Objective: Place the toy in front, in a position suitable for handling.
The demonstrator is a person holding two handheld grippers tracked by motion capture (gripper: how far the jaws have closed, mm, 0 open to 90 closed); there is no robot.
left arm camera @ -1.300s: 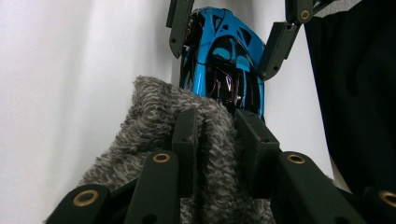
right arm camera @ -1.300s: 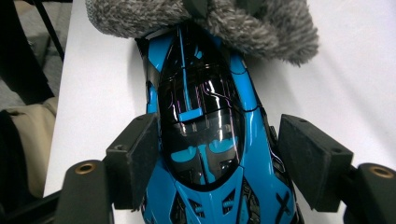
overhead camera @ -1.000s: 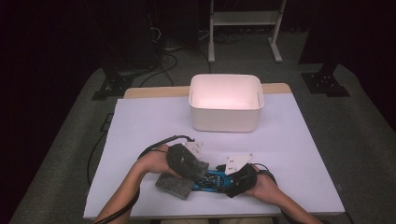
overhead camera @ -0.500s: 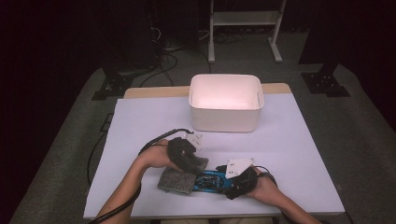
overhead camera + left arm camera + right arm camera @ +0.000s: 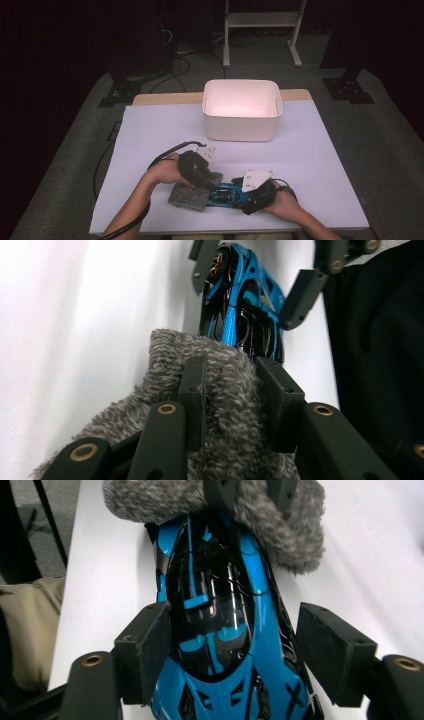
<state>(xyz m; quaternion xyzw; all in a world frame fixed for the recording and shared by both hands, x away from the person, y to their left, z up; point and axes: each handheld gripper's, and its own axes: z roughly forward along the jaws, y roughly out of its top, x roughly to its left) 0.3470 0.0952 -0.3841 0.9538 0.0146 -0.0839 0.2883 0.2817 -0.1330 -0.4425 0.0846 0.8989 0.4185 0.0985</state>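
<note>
The room is dark, its far walls lost in black. A grey carpeted floor (image 5: 70,165) spreads around the counter, with black cables (image 5: 175,65) trailing across it behind, a white metal stand (image 5: 262,20) at the back and dark flat bases (image 5: 348,90) at the sides.

The counter (image 5: 150,130) is covered by a pale sheet with a faint lilac tint; a strip of bare wood shows along its far edge. The sheet lies flat and clean, evenly lit from above.

A white rectangular bin (image 5: 242,111) stands on the far middle of the counter, its inside glowing pinkish, well apart from the hands.

Near the front edge two forearms come in from below. The left gripper (image 5: 202,175) pinches a grey fuzzy cloth (image 5: 189,196); in the left gripper view the jaws press into the pile from both sides, so they are closed on the cloth (image 5: 220,405), whose free part lies on the sheet and overlaps one end of the car.

The blue toy car (image 5: 226,195) lies on the counter between the two grippers, just beside the cloth. The right gripper (image 5: 252,196) straddles the car's other end: its jaws stand wide on either side of the body, one pad against the car (image 5: 215,630), the other a little off it.
</note>
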